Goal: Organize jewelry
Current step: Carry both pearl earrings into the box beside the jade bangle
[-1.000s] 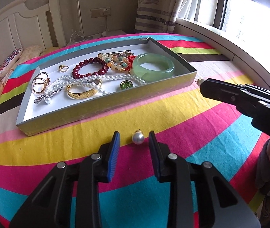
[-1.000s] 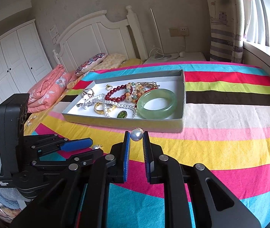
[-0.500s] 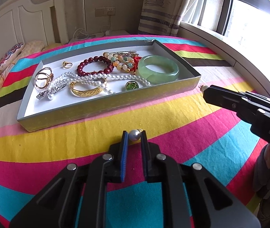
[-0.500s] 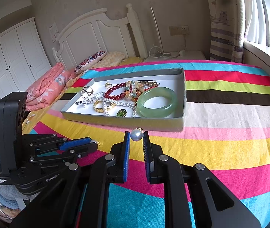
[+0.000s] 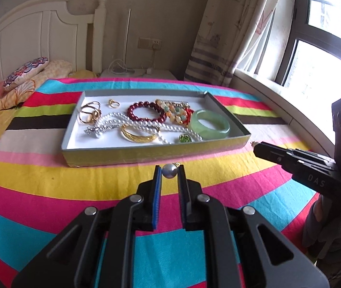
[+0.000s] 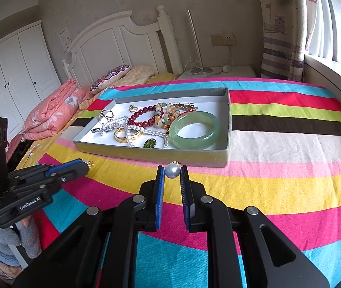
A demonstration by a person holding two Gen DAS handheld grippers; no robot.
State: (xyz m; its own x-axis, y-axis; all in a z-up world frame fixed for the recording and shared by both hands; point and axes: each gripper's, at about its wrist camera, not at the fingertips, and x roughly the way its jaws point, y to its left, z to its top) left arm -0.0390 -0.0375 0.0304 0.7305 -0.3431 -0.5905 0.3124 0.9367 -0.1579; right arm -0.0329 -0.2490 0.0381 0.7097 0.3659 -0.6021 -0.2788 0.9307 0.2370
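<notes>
A: Any writing to read?

B: The right gripper [image 5: 254, 147] shows "DAS" on its black body in the left wrist view. The left gripper [image 6: 89, 164] shows "GenRobot.AI" in white in the right wrist view.

A: And the shallow grey cardboard tray [image 5: 146, 153]?

B: It sits on the striped bedspread [image 5: 50, 175]. Inside are a pale green jade bangle [image 5: 210, 124], a dark red bead bracelet [image 5: 146, 113], a white pearl necklace [image 5: 132, 122], a gold cuff bangle [image 5: 138, 135], gold rings [image 5: 90, 112], a multicoloured bead bracelet [image 5: 176, 112] and a small green pendant [image 5: 184, 139].

A: Where are the earrings?

B: Both are outside the tray, in front of its near wall. The left gripper is clamped on a round white pearl earring [image 5: 169, 170], held between its blue pads [image 5: 157, 192]. The right gripper is likewise clamped on a second pearl earring [image 6: 172, 170], near the tray's near right corner.
</notes>
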